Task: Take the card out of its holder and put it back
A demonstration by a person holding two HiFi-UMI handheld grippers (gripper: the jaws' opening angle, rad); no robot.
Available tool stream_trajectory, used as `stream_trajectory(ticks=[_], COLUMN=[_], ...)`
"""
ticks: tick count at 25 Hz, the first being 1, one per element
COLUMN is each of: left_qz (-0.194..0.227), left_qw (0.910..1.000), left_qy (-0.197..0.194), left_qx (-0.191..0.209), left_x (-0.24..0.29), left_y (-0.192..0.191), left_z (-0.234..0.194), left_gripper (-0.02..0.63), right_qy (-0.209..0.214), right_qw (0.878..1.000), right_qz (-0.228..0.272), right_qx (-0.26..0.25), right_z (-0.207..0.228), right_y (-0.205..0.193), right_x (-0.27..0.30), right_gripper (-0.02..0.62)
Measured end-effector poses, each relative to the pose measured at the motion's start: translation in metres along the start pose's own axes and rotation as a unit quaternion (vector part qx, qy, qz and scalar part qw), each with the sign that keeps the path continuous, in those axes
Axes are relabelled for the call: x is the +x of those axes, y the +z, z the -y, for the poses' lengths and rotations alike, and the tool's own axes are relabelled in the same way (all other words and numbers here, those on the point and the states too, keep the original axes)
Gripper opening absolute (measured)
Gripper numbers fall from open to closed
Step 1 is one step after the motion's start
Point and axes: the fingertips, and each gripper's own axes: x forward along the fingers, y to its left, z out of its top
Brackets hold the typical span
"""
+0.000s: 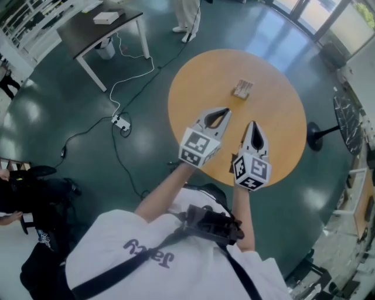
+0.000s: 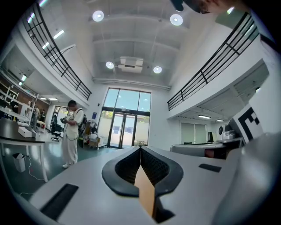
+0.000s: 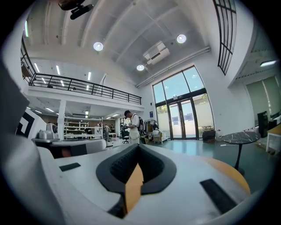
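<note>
On the round orange table [image 1: 275,70] a small tan card holder [image 1: 241,89] with a pale card in it sits toward the far side. Both grippers hover over the near half of the table and point level toward the holder. My left gripper [image 1: 227,111] is a short way short of the holder; its jaws meet at the tips with nothing between them. My right gripper [image 1: 253,124] is beside it, a little nearer to me, also shut and empty. In the left gripper view [image 2: 140,148] and the right gripper view [image 3: 138,146] the jaws are closed, and the holder is hidden.
A dark desk [image 1: 88,32] with a white box [image 1: 106,17] stands at the far left. A white cable and power strip [image 1: 121,122] lie on the floor. A person [image 2: 72,132] stands beyond the table. A black pedestal stand [image 1: 316,136] is at the right.
</note>
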Motion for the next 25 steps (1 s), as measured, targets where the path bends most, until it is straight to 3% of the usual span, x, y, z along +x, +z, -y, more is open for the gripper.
stream_trajectory(ticks=[6, 14, 25], left_qz=[-0.005, 0.003, -0.054], left_qw=[0.9997, 0.9994, 0.9974], left_qy=[-0.017, -0.03, -0.044], left_qx=[-0.016, -0.02, -0.018], left_x=[0.006, 0.033, 0.062], left_y=[-0.009, -0.03, -0.078], left_z=[-0.005, -0.011, -0.029], left_gripper=[0.012, 0.013, 0.014], right_qy=[-0.004, 0.005, 0.013], right_qw=[1.0, 0.999, 0.997], right_qz=[-0.012, -0.034, -0.074], right_qx=[-0.003, -0.008, 0.007], right_z=[-0.007, 0.017, 0.038], right_y=[-0.004, -0.029, -0.06], right_x=[0.005, 0.027, 0.063], right_gripper=[0.018, 0.018, 0.018])
